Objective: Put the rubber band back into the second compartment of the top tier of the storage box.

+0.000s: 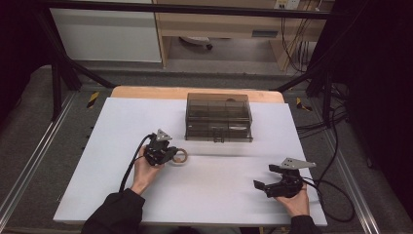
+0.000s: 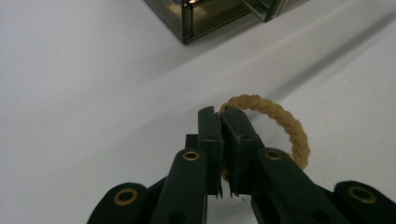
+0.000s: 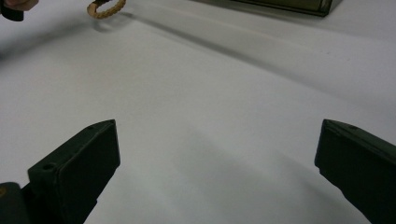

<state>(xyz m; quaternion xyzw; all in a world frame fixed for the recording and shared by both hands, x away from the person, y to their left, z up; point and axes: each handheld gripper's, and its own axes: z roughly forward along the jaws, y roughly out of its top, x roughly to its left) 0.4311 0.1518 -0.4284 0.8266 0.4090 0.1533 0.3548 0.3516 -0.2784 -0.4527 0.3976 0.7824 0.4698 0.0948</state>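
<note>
Status: my left gripper [image 2: 219, 116] is clamped on the braided ring [image 2: 280, 126], pinching its near rim; ring lies low on the tabletop [image 1: 219, 190], just right of that gripper. Pick-up looks done; lift and transfer to the smoked box [image 1: 219, 117], beyond and apart, remain, I judge. Right gripper [image 3: 215, 154] released, jaws wide, nothing between. Count: 1 ring, 1 box, 2 grippers.

A small tan ring of braided cord [image 2: 280, 126] lies on the white table, in front of the smoky clear box and a little to its left; its near edge is pinched between closed black jaws; the rest of the loop shows whole.
</note>
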